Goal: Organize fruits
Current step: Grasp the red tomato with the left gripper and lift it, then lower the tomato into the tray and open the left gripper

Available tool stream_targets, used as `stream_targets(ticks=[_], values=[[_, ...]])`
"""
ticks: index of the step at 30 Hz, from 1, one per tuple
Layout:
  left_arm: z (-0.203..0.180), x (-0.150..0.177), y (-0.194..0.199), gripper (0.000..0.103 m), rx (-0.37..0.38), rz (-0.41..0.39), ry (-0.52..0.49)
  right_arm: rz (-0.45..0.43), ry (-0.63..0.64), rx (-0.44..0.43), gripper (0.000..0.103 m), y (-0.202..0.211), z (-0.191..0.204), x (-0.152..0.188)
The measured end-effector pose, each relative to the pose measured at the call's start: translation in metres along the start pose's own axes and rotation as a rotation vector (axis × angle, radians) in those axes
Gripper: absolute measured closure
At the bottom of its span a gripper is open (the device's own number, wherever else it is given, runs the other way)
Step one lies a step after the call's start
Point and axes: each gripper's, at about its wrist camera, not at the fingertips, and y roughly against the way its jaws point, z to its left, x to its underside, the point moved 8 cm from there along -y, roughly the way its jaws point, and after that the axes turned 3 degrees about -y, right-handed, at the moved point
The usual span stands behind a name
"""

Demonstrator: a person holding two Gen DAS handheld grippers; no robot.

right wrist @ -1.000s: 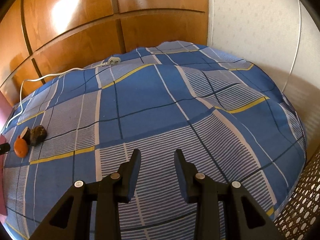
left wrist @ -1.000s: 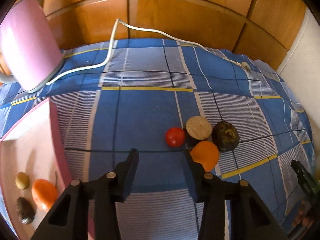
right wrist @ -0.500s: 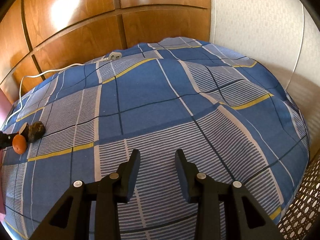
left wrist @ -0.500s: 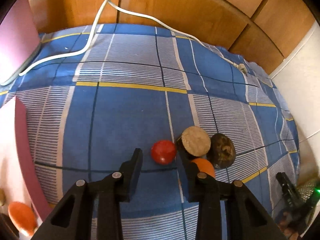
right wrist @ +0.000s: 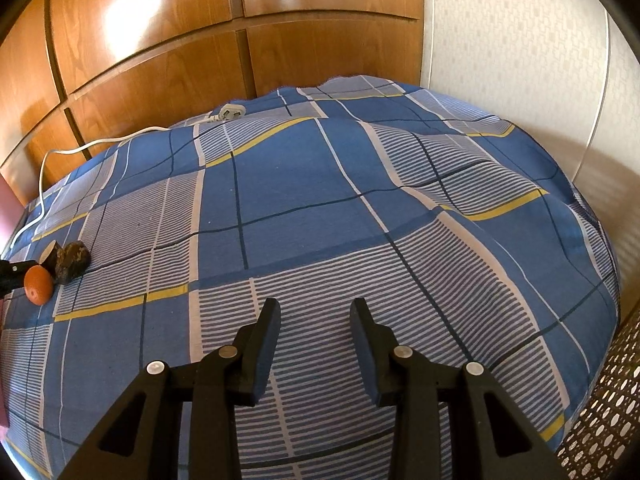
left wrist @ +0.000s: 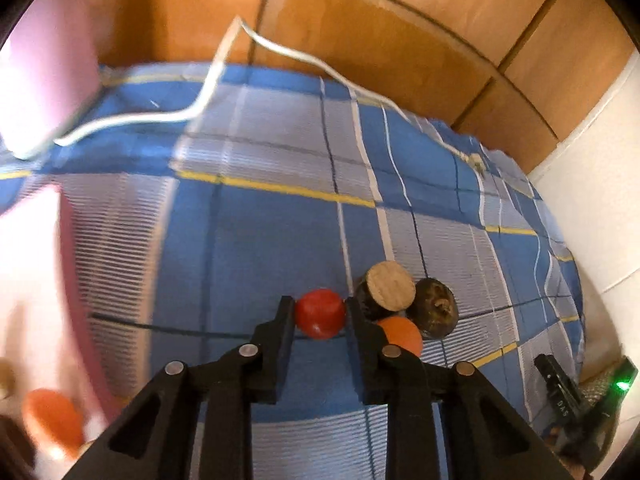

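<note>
Fingers [left wrist: 352, 312] of the left gripper [left wrist: 320, 314] now pinch the red fruit [left wrist: 320, 319], 1 on each side. A second ago they stood wide apart, near the fruits but with nothing between them. Since then the left gripper has slid over to the red fruit, and its fingers have just been closing until they squeezed it. So I think the grab is done, and lifting comes next.

Just right of the red fruit, an orange fruit [left wrist: 401, 334] peeks out behind the right finger. A little farther sit a cut brown fruit [left wrist: 390, 287] and a dark round fruit [left wrist: 434, 313], all bunched close together on the blue checked bed [left wrist: 248, 248]. Lifting could bump these 3, so a slow, straight pull up looks best.

At the near left, blurry, is the pink tray [left wrist: 36, 280] with another orange fruit [left wrist: 52, 420] in it. That is likely where the red fruit should go.

Far back, a white cable [left wrist: 280, 46] lies across the bed by the wooden wall.

Over on the right, the right gripper [right wrist: 314, 320] waits above the bed. Its fingers are partly spread and hold nothing.
</note>
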Motion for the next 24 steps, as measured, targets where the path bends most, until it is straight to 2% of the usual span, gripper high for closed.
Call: stream_targets(ticks=[5, 10, 12, 16, 18, 24], values=[[0.025, -0.007, 0.055, 0.078, -0.101, -0.120, 0.026, -0.005, 0.005, 0.005, 0.067, 0.000, 0.000, 0.000], [0.083, -0.003, 0.121, 0.078, -0.215, -0.252, 0.128, -0.013, 0.007, 0.007, 0.067, 0.001, -0.001, 0.000], [0.109, 0.001, 0.140, 0.078, -0.258, -0.281, 0.179, -0.015, 0.007, 0.010, 0.067, 0.001, -0.001, 0.000], [0.161, 0.016, 0.155, 0.078, -0.322, -0.284, 0.298, -0.018, 0.008, 0.016, 0.067, 0.002, 0.000, 0.001], [0.178, 0.026, 0.154, 0.078, -0.353, -0.275, 0.322, -0.019, 0.011, 0.019, 0.067, 0.002, 0.000, 0.002], [0.191, 0.047, 0.138, 0.078, -0.368, -0.251, 0.350, -0.011, 0.010, 0.019, 0.066, 0.002, 0.000, 0.002]])
